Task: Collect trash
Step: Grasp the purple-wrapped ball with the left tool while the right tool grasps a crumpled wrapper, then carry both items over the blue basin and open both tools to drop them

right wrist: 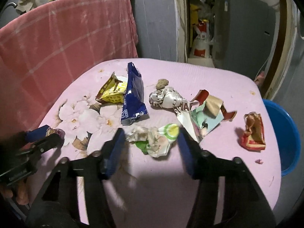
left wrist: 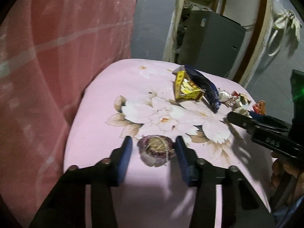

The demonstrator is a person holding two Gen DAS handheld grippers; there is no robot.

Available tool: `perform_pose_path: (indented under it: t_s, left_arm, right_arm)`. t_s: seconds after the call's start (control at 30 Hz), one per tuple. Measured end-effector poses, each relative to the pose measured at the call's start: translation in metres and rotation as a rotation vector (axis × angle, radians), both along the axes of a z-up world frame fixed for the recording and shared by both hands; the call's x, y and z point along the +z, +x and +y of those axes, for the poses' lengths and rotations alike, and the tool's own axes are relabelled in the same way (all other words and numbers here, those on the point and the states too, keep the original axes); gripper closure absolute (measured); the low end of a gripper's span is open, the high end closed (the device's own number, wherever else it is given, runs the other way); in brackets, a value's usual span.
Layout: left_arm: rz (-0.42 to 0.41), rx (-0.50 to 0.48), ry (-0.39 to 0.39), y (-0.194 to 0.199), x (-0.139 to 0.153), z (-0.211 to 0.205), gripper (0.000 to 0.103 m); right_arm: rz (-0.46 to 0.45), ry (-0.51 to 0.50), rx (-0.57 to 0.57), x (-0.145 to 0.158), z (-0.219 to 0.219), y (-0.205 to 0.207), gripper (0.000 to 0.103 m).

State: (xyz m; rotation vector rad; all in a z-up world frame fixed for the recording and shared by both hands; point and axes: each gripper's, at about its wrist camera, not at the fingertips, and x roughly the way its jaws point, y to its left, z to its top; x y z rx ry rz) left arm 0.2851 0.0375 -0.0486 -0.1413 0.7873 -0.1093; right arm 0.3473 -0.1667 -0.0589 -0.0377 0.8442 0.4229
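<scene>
- Here, the work surface is a pink flowered table (right wrist: 218,79), with trash scattered across its far half; a blue basin (right wrist: 286,133) sits just beyond its right edge and, as a judgement, is the likely receptacle.
- Blue foil bag (right wrist: 134,96): largest item, standing half-crumpled beside the yellow wrapper (right wrist: 112,92) and touching it. Expect both to be light, slick and springy; pinch a folded edge, not a flat face.
- Torn printed paper (right wrist: 199,121): flat, thin, limp, lying just right of the right gripper's far finger. Take it at a raised corner; a grip on the flat sheet will probably slide.
- Red wrapper (right wrist: 253,133): lies apart, near the right edge. Light, creased enough to offer a ridge.
- Crumpled tissue wad (right wrist: 153,139): soft, compressible, near weightless, with a green-and-yellow scrap tucked against it. It lies between the fingers of the right gripper (right wrist: 151,140), whose jaws stand apart with gaps visible on both sides; no pad contact yet. Grip across the middle so the scrap comes along.
- Purple onion scrap (left wrist: 155,149): smallest target, papery skin with dry roots, fragile and likely to shed flakes. The left gripper (left wrist: 153,146) straddles it, jaws spread, with the pads clear of it on both sides. Close gently across its widest part.
- Both grippers currently hold 0 items.
</scene>
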Motion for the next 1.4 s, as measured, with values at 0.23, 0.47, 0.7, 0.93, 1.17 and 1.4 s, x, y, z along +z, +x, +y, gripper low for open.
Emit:
perform_pose_path:
  t_s: [0.23,0.47,0.7,0.93,1.17,1.4]
  left_arm:
    - [0.007,0.0,-0.029,-0.001,0.001,-0.001,0.072]
    - [-0.014,-0.02,-0.04,-0.007,0.01,-0.011,0.076]
    - [-0.005,-0.026,-0.057,-0.01,0.01,-0.023,0.076]
    - [-0.057,-0.016,-0.122,-0.017,0.025,-0.025,0.076]
    - [-0.235,-0.074,-0.157,-0.022,0.07,-0.052,0.076]
    - [-0.364,-0.144,-0.203,-0.004,0.11,-0.104,0.076]
  right_arm:
    - [0.027,0.024,-0.009,-0.003,-0.006,-0.003,0.067]
    - [0.005,0.067,-0.017,0.003,-0.02,-0.02,0.079]
    - [-0.013,0.096,-0.018,0.007,-0.026,-0.028,0.083]
    - [-0.105,0.168,-0.01,0.023,-0.034,-0.046,0.083]
    - [-0.302,0.265,-0.054,0.066,-0.065,-0.071,0.083]
    - [-0.445,0.264,-0.153,0.107,-0.12,-0.08,0.083]
